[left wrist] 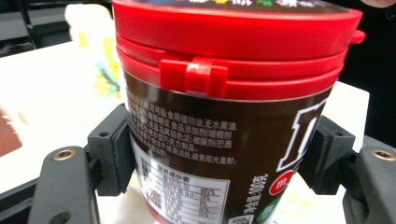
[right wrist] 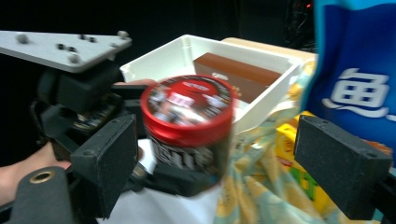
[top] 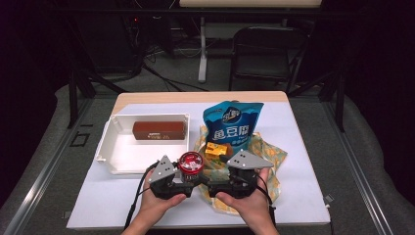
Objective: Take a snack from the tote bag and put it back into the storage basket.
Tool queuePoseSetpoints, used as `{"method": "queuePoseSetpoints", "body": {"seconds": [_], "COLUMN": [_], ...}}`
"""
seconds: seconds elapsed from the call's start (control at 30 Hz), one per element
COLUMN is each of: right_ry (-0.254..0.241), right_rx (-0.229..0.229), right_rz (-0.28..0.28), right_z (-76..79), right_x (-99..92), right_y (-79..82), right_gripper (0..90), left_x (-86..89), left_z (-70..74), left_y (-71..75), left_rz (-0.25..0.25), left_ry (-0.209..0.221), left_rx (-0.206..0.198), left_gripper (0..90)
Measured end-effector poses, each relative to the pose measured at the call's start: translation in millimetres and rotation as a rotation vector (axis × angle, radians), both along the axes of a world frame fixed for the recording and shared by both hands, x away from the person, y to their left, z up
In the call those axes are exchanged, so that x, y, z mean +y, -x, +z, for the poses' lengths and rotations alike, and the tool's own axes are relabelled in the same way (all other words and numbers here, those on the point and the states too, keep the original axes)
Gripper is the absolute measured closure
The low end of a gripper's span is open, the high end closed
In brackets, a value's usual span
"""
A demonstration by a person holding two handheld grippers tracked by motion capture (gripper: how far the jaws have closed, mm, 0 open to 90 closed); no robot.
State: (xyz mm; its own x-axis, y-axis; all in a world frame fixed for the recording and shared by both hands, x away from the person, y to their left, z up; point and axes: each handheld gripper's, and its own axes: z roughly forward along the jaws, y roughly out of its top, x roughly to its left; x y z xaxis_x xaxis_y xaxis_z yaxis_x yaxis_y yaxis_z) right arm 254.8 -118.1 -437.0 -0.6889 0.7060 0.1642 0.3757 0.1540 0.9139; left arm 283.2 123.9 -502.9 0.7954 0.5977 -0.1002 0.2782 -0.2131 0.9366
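White tabletop (top: 107, 200), lower centre: left tongs (left wrist: 219, 154) clamp red-lidded candy tub (top: 190, 163) mid-body; rigid, slick label, likely light. Right tongs (right wrist: 233, 163) apart.

Red-lidded brown tub (top: 190, 163), blue pouch (top: 232, 123), white bin (top: 115, 159) w/ brown box (top: 159, 130), yellow-patterned cloth (top: 272, 155), black tongs (top: 205, 184).

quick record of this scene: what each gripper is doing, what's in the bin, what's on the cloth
left gripper: shut on the red-lidded jar
right gripper: open, pads clear of the jar
white bin: holds a brown box
patterned cloth: bears a blue pouch and a yellow box
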Motion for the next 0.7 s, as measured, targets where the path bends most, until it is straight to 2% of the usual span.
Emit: {"method": "queuePoseSetpoints", "body": {"seconds": [0.07, 0.2, 0.23, 0.4, 0.7], "right_ry": [-0.001, -0.007, -0.007, -0.003, 0.016], "right_rx": [-0.006, -0.006, -0.006, -0.007, -0.011], "right_rz": [-0.019, -0.06, -0.07, -0.108, -0.185], "right_z": [-0.7, -4.0, -5.0, -12.2, -27.2], "right_x": [-5.4, -17.2, -19.8, -33.2, -58.3], "right_y": [-1.2, -4.3, -4.6, -7.4, -8.7], "right_gripper": [14.4, 14.4, 14.4, 14.6, 14.8], "left_x": [6.8, 18.6, 21.6, 34.8, 47.9], "left_z": [1.6, 3.5, 3.7, 1.2, -5.4], "left_y": [-1.5, -3.4, -4.3, -11.1, -17.9], "left_rz": [0.023, 0.073, 0.062, 0.068, 0.123], "left_ry": [0.014, 0.009, 0.012, 0.025, 0.012], "left_rx": [-0.003, -0.027, -0.022, 0.005, -0.004], "left_gripper": [25.7, 25.7, 25.7, 25.8, 25.9]}}
